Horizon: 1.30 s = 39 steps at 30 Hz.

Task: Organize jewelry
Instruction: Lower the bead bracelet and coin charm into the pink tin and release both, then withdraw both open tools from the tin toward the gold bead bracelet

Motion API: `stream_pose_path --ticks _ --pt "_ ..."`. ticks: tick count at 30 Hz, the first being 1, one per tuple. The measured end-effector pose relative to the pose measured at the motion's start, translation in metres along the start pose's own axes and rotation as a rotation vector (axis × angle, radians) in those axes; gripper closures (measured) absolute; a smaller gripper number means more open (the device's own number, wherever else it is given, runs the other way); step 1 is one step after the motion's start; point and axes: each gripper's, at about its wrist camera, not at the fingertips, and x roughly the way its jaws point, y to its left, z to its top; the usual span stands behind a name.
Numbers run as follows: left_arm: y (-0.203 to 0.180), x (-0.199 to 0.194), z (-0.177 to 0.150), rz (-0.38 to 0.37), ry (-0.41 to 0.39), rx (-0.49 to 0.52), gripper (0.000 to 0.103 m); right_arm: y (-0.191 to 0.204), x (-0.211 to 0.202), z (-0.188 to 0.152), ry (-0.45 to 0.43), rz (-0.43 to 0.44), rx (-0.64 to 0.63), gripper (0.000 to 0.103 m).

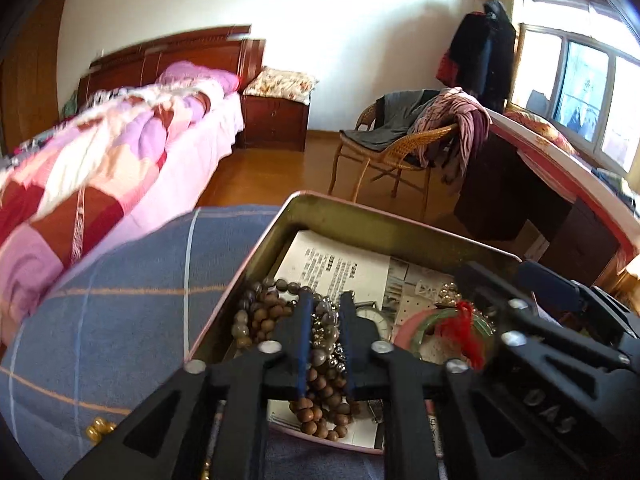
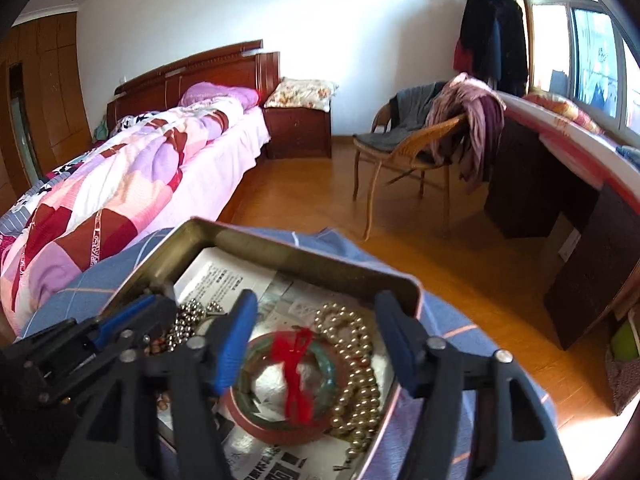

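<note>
A metal tin (image 1: 360,220) lined with newspaper sits on a blue checked cloth (image 1: 120,300). In the left wrist view my left gripper (image 1: 326,304) is shut on a silver bead strand (image 1: 326,334), over a pile of brown wooden beads (image 1: 320,404). In the right wrist view my right gripper (image 2: 316,304) is open above the tin (image 2: 280,244), over a green bangle tied with red thread (image 2: 288,376) in a pink round lid. A pearl necklace (image 2: 356,372) lies to its right. The left gripper (image 2: 132,312) shows at the left.
A small gold bead cluster (image 1: 98,428) lies on the cloth outside the tin. A bed with a patchwork quilt (image 2: 120,192) stands left. A wicker chair with clothes (image 2: 420,140) and a dark desk (image 2: 580,220) stand right, with wooden floor between.
</note>
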Motion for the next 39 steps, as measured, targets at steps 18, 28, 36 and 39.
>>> stream_pose_path --ticks 18,28,36,39 --pt "0.004 -0.04 -0.008 0.078 -0.041 -0.028 0.036 -0.007 -0.023 -0.002 -0.024 -0.051 0.077 0.022" --pt "0.01 -0.077 -0.03 0.123 -0.032 -0.02 0.036 0.006 -0.05 -0.021 -0.003 -0.037 0.062 0.022" --pt "0.02 -0.106 -0.053 0.151 -0.022 -0.04 0.036 0.02 -0.073 -0.04 0.025 -0.016 0.044 0.022" --pt "0.024 -0.116 -0.061 0.165 -0.022 -0.043 0.036 0.024 -0.083 -0.045 0.02 -0.012 0.035 0.022"
